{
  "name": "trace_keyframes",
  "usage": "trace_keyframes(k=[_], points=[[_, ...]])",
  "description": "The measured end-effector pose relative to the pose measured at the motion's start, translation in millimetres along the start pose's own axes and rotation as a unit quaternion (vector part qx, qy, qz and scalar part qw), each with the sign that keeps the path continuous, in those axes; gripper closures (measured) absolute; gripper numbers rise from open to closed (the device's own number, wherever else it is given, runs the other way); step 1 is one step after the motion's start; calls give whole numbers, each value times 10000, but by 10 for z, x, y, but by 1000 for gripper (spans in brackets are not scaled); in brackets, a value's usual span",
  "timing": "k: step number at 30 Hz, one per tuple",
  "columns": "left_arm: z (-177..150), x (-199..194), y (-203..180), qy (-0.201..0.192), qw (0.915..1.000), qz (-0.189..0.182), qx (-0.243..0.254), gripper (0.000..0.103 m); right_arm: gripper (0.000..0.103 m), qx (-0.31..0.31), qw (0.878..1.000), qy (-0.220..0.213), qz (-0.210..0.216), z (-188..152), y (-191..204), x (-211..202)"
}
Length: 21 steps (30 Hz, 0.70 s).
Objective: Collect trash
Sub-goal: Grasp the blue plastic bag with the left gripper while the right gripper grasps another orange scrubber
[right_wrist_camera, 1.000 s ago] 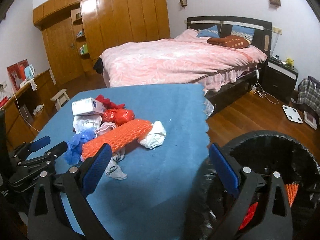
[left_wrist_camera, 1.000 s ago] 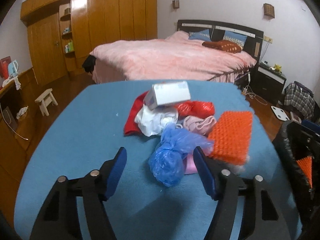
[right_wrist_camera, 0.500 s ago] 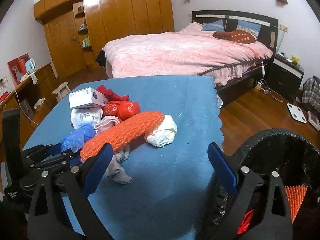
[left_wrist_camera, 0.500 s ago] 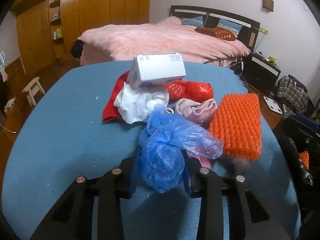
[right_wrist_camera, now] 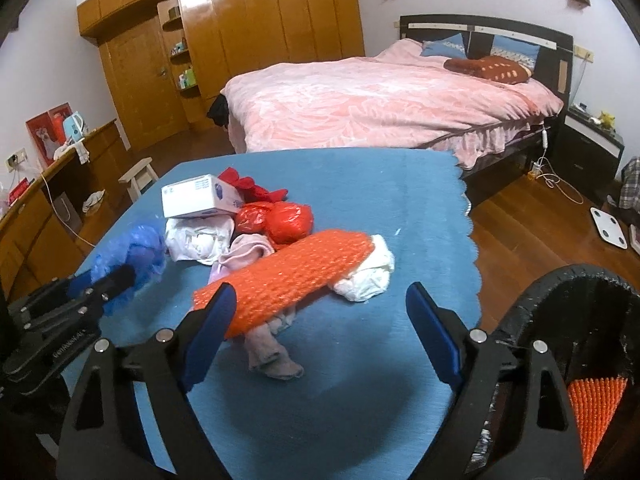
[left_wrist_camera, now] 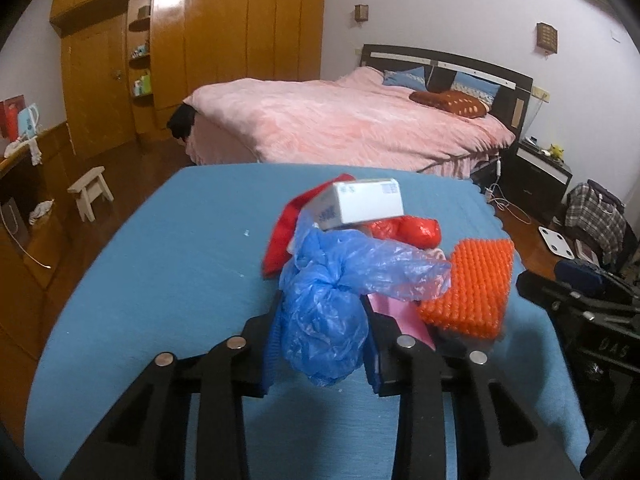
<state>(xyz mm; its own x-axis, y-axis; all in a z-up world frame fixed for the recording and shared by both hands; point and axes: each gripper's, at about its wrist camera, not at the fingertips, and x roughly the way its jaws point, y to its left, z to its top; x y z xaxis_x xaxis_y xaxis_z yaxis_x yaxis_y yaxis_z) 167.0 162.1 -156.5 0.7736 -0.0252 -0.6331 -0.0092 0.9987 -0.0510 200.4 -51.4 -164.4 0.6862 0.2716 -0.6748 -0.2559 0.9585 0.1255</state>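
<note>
- The left claw (left_wrist_camera: 322,344) grips a crumpled blue plastic bag (left_wrist_camera: 324,312), lifted just above the blue cloth-covered surface (left_wrist_camera: 168,280).
- The right claw (right_wrist_camera: 316,332) stands wide and is closing, hovering over a long orange bubble-wrap sheet (right_wrist_camera: 292,276) on the trash pile.
- A black-lined bin (right_wrist_camera: 560,300) stands beside the surface's right edge.
</note>
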Motion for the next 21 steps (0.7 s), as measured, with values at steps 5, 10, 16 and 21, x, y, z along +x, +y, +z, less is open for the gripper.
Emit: trace_keyframes(k=[5, 10, 16, 21], points=[[24, -4, 54, -42, 10000, 34, -20, 69, 23, 36, 9998, 167, 34, -17, 52, 144], [5, -30, 93, -53, 9999, 68, -54, 69, 32, 113, 9991, 352, 215, -17, 93, 276], [-5, -50, 115, -55, 9999, 67, -118, 69, 68, -7, 9959, 470, 774, 35, 209, 297], [5, -79, 110, -87, 9999, 24, -116, 69, 89, -251, 9943, 461, 925, 68, 325, 204]])
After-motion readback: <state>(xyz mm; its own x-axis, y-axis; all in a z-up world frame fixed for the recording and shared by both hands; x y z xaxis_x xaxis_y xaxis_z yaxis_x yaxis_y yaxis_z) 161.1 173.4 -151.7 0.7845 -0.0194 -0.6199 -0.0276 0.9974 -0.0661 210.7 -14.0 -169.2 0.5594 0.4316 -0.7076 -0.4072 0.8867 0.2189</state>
